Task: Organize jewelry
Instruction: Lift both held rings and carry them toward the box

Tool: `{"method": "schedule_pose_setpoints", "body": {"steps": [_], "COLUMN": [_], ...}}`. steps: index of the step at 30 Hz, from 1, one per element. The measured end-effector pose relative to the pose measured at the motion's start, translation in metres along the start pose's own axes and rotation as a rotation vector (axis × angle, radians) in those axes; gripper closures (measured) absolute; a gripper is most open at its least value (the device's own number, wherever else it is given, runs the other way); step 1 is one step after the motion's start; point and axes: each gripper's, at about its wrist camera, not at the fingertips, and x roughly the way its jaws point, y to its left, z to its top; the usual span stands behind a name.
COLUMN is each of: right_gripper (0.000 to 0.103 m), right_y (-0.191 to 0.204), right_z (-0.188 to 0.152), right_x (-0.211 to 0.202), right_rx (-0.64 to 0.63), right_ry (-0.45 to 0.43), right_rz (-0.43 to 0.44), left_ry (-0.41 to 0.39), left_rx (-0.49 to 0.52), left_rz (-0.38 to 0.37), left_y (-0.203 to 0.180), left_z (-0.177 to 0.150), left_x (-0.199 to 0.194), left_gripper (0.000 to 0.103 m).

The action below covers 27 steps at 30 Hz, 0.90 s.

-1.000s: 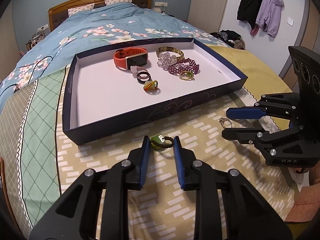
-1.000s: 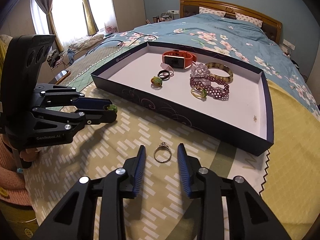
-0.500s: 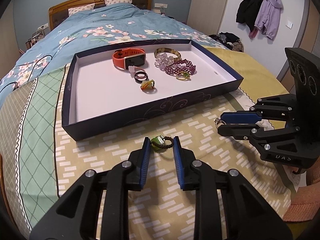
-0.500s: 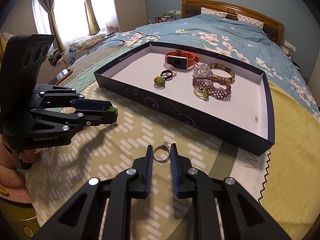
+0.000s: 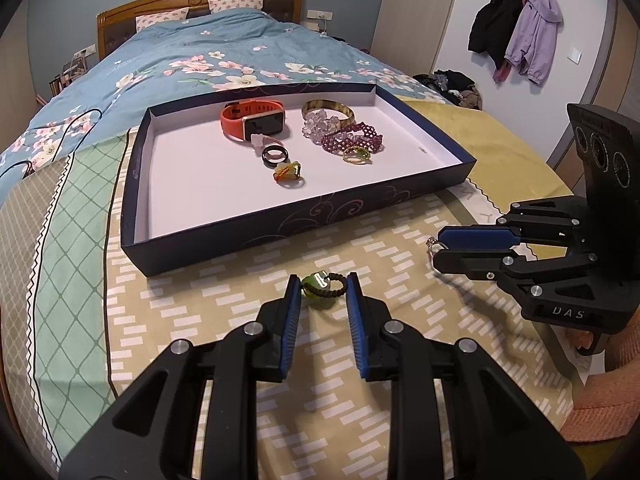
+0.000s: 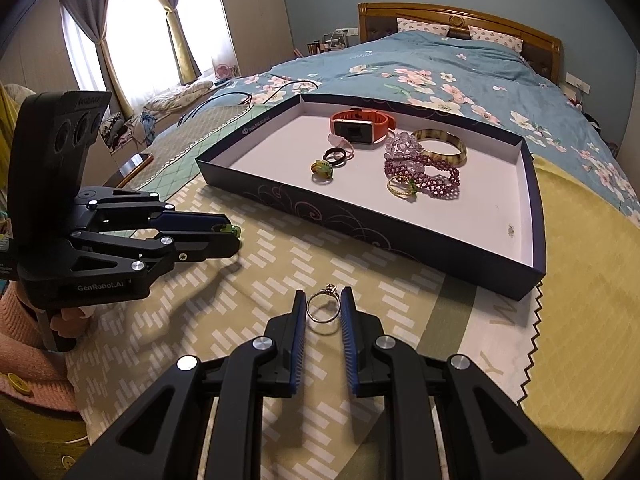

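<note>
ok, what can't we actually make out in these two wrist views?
- Silver ring, left wrist view: mostly hidden between the right gripper's fingers.
- Green-stone ring, right wrist view: only a green speck past the left gripper's fingertips.
- Small mark on the tray floor, both views: too small to identify.
- Person: only pink sleeves, cut off at the picture edges.

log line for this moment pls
left gripper: shut on green ring | right gripper: shut on silver ring | tray: not reached
</note>
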Motion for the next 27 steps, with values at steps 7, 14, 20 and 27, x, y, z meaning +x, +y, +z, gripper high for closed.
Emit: {"method": "schedule_pose_setpoints", "body": {"steps": [7, 14, 20, 27], "right_gripper": [0.087, 0.087, 0.087, 0.087], "right_y": [-0.002, -0.002, -0.003, -0.006], "right_z": [0.000, 0.000, 0.002, 0.004], "right_x": [-0.004, -0.009, -0.011, -0.015], "right_rx": [0.018, 0.030, 0.036, 0.046], "right_ry": [-0.018, -0.038, -0.048, -0.065], "right_rz": [0.012, 0.026, 0.030, 0.033], "left_ry": [-0.014, -0.033, -0.044, -0.059], "left_rx": [0.003, 0.005, 0.007, 0.009], "left_rz": [-0.009, -0.017, -0.022, -0.028], "left_y": [-0.003, -0.008, -0.009, -0.013], "left_z": [0.000, 0.001, 0.002, 0.004], "left_x": [-0.005, -0.013, -0.018, -0.023], "left_gripper": [0.080, 0.080, 0.080, 0.080]}}
